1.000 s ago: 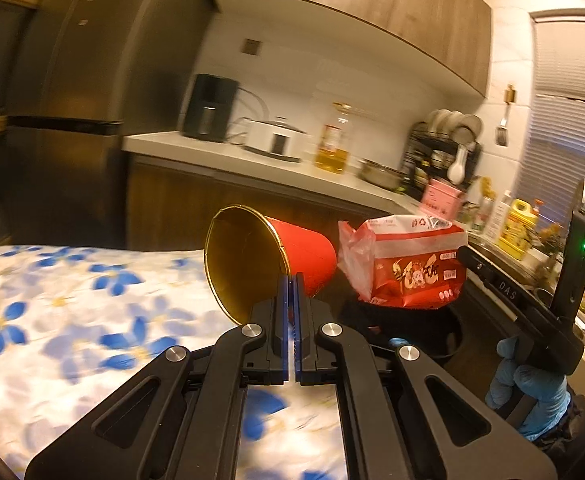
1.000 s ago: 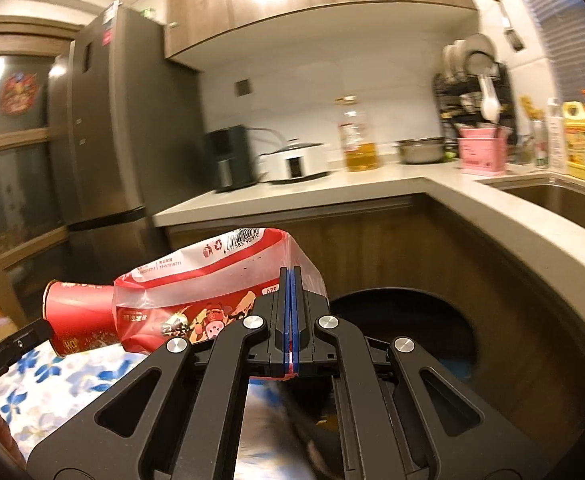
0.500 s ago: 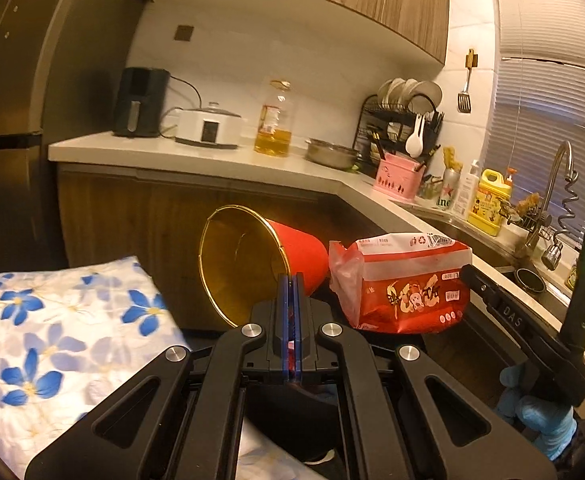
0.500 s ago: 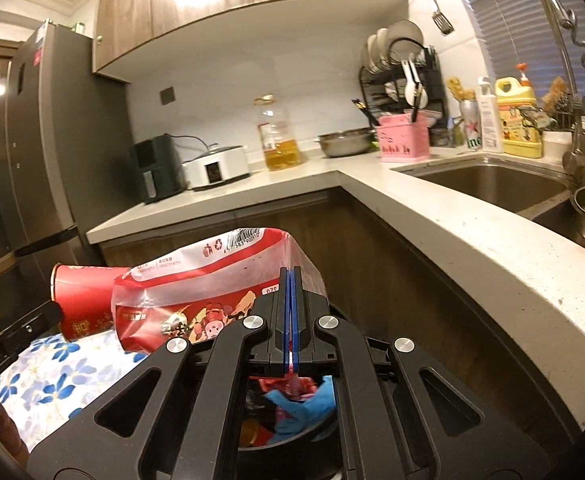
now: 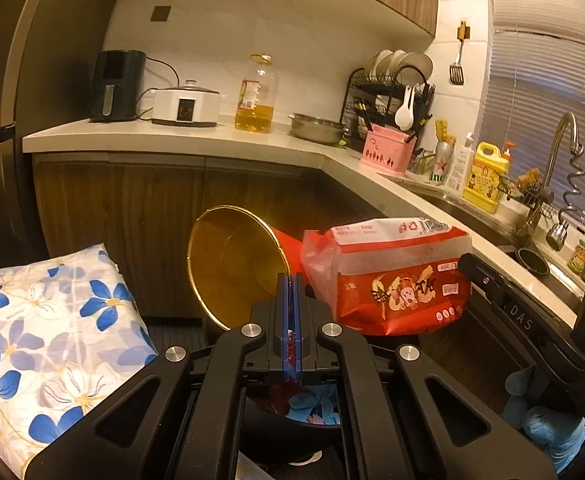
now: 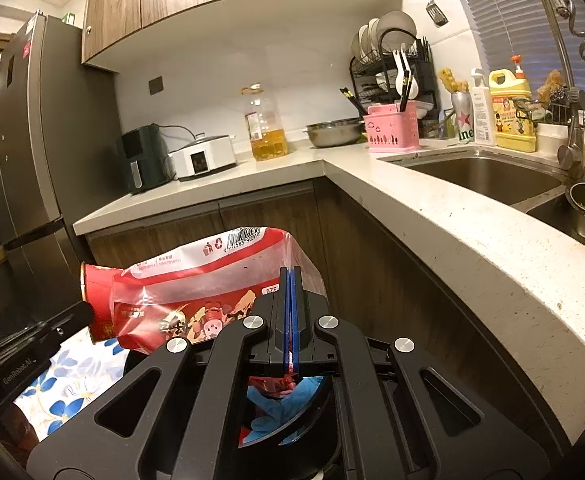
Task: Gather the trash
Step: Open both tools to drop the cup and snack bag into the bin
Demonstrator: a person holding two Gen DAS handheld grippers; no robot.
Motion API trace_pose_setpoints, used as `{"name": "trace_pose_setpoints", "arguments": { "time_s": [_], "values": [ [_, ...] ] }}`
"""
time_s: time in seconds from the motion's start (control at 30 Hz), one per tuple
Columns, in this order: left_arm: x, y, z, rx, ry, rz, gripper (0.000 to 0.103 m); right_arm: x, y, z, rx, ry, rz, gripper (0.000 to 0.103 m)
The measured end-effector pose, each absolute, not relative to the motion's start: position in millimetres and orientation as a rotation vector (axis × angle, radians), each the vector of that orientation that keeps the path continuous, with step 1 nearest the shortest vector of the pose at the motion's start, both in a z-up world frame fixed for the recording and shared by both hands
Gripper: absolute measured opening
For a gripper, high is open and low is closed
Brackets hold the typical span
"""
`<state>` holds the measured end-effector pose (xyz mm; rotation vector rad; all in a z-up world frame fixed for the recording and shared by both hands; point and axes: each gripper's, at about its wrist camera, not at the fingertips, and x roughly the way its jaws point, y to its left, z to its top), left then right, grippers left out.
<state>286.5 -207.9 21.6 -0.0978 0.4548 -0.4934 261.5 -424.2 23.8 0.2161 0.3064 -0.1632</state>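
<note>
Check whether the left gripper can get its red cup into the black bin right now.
Probably yes: the left gripper holds the red cup above the black bin, with nothing between them.

Red cup gleaming gold inside, red-and-white snack bag, white cloth scattered with blue flowers, pink caddy

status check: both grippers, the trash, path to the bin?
Left gripper shut on red cup rim. Right gripper shut on red snack bag. Both over black bin, already holding trash. Nothing blocking the drop.
</note>
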Motion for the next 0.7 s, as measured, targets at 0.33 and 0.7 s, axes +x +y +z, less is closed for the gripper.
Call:
{"name": "trace_pose_setpoints", "arguments": {
  "time_s": [0.33,0.7],
  "values": [
    [294.0,-226.9,8.2,-0.063,0.506,-0.522,0.002,271.3,-430.0,14.4,0.237,0.357,-0.15,0.002],
    [300.5,-224.3,-8.1,-0.072,0.556,-0.531,0.031,274.0,-433.8,3.4,0.246,0.394,-0.163,0.047]
  ]
}}
